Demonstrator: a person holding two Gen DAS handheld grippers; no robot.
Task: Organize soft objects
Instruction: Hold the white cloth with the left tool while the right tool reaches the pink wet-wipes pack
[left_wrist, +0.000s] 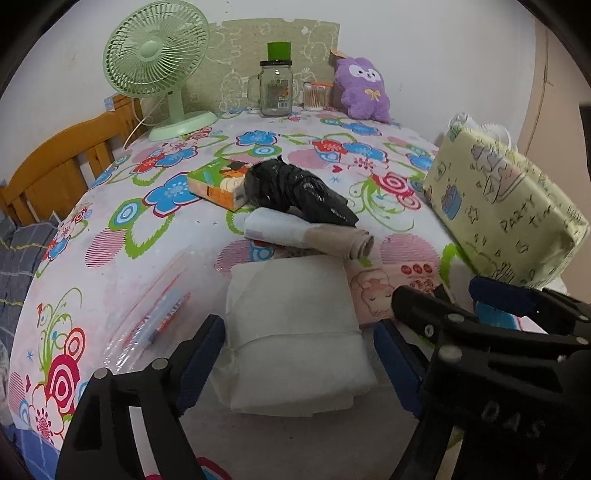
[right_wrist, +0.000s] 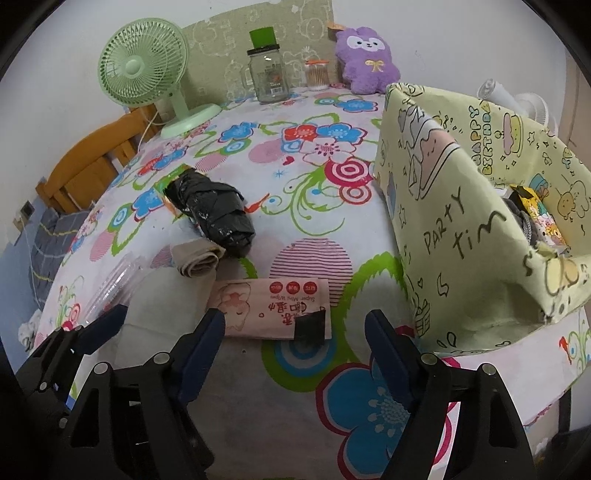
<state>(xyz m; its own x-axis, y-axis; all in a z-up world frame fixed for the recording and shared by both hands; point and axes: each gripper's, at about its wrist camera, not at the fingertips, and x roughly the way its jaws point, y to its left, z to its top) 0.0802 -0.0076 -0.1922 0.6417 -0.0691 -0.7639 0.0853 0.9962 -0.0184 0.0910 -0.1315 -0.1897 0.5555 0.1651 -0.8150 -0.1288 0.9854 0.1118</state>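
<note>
White and slightly puffy, the folded white paper-like soft pack (left_wrist: 295, 332) lies flat on the near part of the flower-printed tablecloth (left_wrist: 122, 236), squarely between the blue-padded fingers of the left gripper (left_wrist: 299, 354), whose jaws stand wide on either side without pressing it; it looks set down where the left hand can work it. To its right, touching or just beside it, lies the pink flat packet of mini wipes with a cartoon face (right_wrist: 273, 308), and the right gripper (right_wrist: 295, 347) hangs over that packet's near edge, its jaws also spread and nothing in them, likely lined up to pick it. Farther back a rolled beige and white cloth (left_wrist: 306, 236) rests against a crumpled black plastic bundle (left_wrist: 295, 188), which leans on a green and orange cardboard box (left_wrist: 218, 181). On the right stands the pale yellow party-print paper bag (right_wrist: 461, 221), its mouth tilted open toward the right gripper and some small items already inside, so it probably serves as the collecting place. Along the far edge stand a mint green desk fan (left_wrist: 155, 66), a glass handled jar with a green lid (left_wrist: 275, 88) and a purple plush toy (left_wrist: 364, 88), well apart from the work.
</note>
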